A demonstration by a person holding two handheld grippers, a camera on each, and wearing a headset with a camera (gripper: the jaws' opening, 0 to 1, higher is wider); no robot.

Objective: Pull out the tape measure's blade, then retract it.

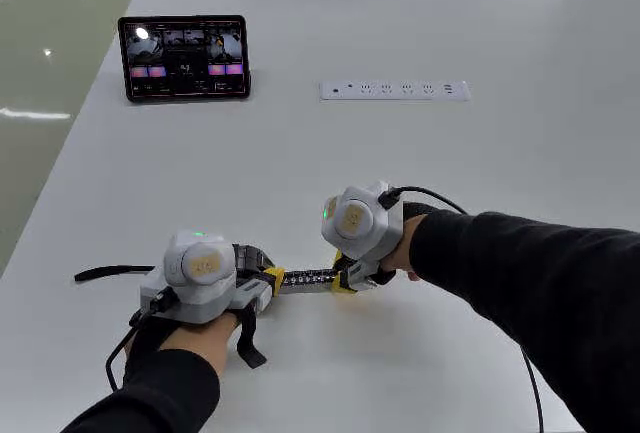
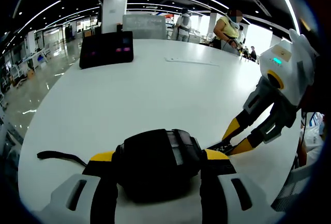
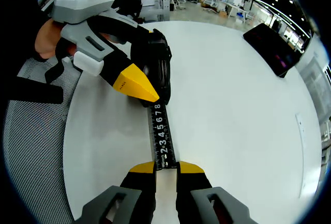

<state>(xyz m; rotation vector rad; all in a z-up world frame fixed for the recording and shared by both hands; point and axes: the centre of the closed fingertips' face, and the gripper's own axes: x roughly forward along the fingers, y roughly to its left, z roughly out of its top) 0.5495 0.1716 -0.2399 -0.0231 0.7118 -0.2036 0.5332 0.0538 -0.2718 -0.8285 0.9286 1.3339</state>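
On the white worktop [image 1: 300, 173], a dark tablet on a stand [image 1: 183, 57] sits far back on the left, well apart from the work. Nearer the person, a black wrist strap [image 1: 110, 273] trails off to the left, lying flat on the surface.

The left gripper [image 1: 262, 283] has its yellow-tipped jaws closed about the black, rounded tape measure case [image 2: 158, 164], one jaw on each flat side, with the case resting low on the worktop. The case looks compact, rigid and fairly dense for its size. Its broad sides are the sensible place to clamp it, since the rounded edge would likely roll out of a pinch.

From the mouth of the case, the narrow black blade with white numerals [image 3: 162, 136] runs to the right, just above the worktop. Only a short run is out, so the pull seems to be at an early stage. The blade is probably thin, springy steel: stiff while short, likely to buckle once long, slick on its faces and under spring pull towards the case. The tip, where the end hook would be, is the best hold.

The right gripper [image 3: 166, 169] has its jaws nearly together, pinching that free end. A loose pinch could let the blade snap back.

A white power strip [image 1: 393, 90] lies further back to the right.
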